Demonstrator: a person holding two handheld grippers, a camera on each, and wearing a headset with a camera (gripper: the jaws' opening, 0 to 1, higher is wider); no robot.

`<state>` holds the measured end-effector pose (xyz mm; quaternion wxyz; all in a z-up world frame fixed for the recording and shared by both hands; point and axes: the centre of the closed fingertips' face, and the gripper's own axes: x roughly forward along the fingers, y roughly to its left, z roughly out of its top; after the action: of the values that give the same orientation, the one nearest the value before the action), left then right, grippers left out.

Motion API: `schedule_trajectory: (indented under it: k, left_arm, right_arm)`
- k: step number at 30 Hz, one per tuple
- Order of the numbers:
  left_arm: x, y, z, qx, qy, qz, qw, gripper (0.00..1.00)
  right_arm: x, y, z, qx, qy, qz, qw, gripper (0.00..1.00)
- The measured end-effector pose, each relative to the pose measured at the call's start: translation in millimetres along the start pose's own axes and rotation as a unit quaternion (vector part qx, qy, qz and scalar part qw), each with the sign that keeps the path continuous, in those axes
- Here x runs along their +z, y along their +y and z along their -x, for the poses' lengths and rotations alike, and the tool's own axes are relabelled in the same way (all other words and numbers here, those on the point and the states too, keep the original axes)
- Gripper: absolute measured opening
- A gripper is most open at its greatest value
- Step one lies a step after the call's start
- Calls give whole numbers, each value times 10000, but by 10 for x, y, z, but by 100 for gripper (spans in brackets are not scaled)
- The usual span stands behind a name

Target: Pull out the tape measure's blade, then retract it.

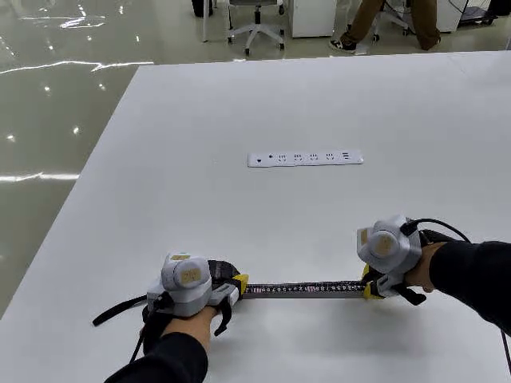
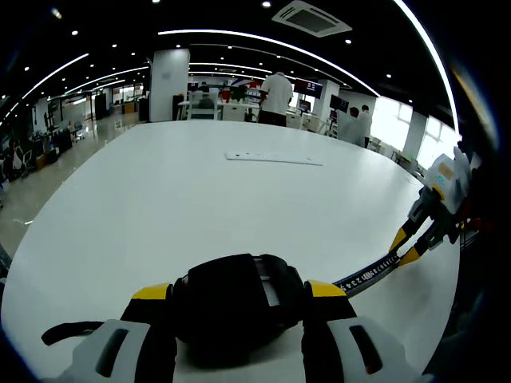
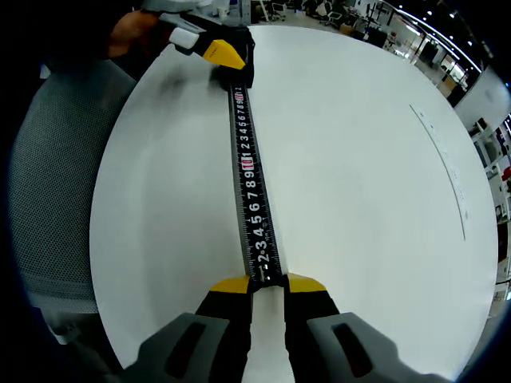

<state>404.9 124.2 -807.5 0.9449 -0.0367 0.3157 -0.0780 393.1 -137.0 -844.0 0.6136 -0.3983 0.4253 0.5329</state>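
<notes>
Your left hand-held gripper (image 2: 239, 291) has its jaws clamped on either side of the black tape measure case (image 2: 235, 319), which sits at the near edge of the bench, close to you. A black strap (image 1: 120, 309) trails from the case to the left across the surface. From the case the blade (image 3: 249, 183) runs straight out, numbered face up, to your right hand-held gripper (image 3: 267, 283). That gripper's jaws are drawn nearly together and pinch the blade's tip between their yellow ends. You can't tell whether the blade touches the surface along its run.

The bench (image 1: 279, 104) is a wide, white, matte top. A white power strip (image 1: 305, 158) lies flat on it, well beyond the blade and roughly parallel to it. Past the far edge is a glossy pale floor (image 1: 56, 96) mirroring ceiling lights, an office chair (image 1: 255, 20) on castors and a person's legs (image 1: 391, 20). The left gripper view shows an open-plan office with strip lights overhead and people (image 2: 278, 94) standing at desks.
</notes>
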Motion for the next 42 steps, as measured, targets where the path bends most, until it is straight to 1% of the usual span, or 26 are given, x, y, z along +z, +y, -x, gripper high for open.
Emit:
schedule_trajectory:
  k: [6, 18, 26, 38, 42]
  left_arm:
    - [2, 3, -3, -6, 4, 10, 10000, 60]
    - [6, -3, 2, -29, 6, 46, 10000, 60]
    - [2, -3, -1, -31, -2, 63, 10000, 60]
    - [2, -5, -2, -36, -3, 89, 10000, 60]
    - [4, -6, -6, -39, -2, 90, 10000, 60]
  right_arm:
    - [36, -6, -20, 4, 6, -47, 10000, 10]
    - [115, 15, -37, -12, -117, -143, 9998, 10]
    - [145, 24, -54, 0, -136, -148, 9998, 10]
    - [239, 47, -70, -3, -230, -180, 9996, 10]
    - [280, 52, -73, -8, -239, -135, 9996, 10]
